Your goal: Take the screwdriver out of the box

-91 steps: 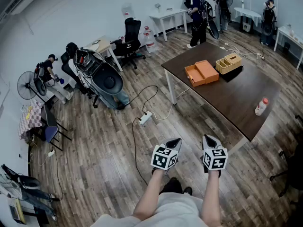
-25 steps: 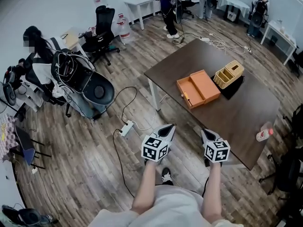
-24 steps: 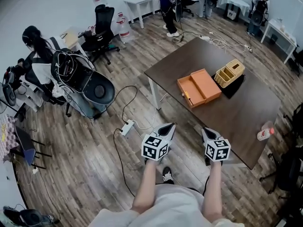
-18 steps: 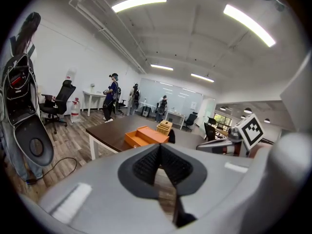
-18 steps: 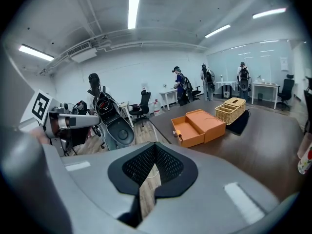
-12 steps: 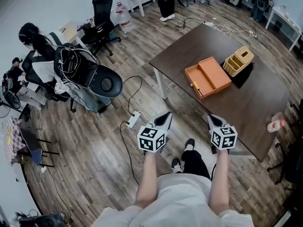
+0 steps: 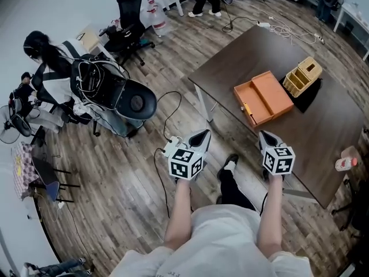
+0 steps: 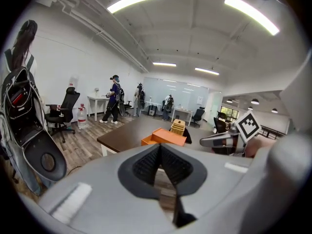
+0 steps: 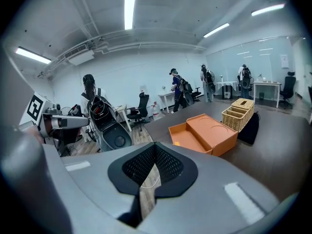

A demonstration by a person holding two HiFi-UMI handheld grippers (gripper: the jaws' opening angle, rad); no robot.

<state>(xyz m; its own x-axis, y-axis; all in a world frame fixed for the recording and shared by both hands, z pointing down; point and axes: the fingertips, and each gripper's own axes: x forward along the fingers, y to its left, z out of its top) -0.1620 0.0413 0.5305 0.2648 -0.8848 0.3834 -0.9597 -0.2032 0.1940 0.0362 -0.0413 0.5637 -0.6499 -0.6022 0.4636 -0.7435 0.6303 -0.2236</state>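
Overhead, in the head view, black-and-white square patterns are shown on the cubes of the left gripper (image 7: 202,134) and the right gripper (image 7: 265,135). Both are held out toward a dark brown table (image 7: 323,131) that is stood on a wood-plank floor (image 7: 115,201). An orange box (image 7: 263,98) is laid open on that table. A thin yellow piece (image 7: 247,108) is seen in its near half, too small to be told as the screwdriver. A wicker basket (image 7: 302,76) is set just beyond the box, and a bottle (image 7: 346,163) well apart at the table's right end. A white power strip (image 7: 170,149) is seen on the floor.

From the left gripper view, the left gripper (image 8: 160,149) is shown clenched, tips met and nothing between them. The box (image 8: 163,138) is seen ahead on the table (image 8: 122,138), in a long office lit by strip lights.

From the right gripper view, the right gripper (image 9: 155,147) is likewise clenched on nothing. The open box (image 9: 202,133) and the basket (image 9: 239,113) are shown ahead, apart from it.
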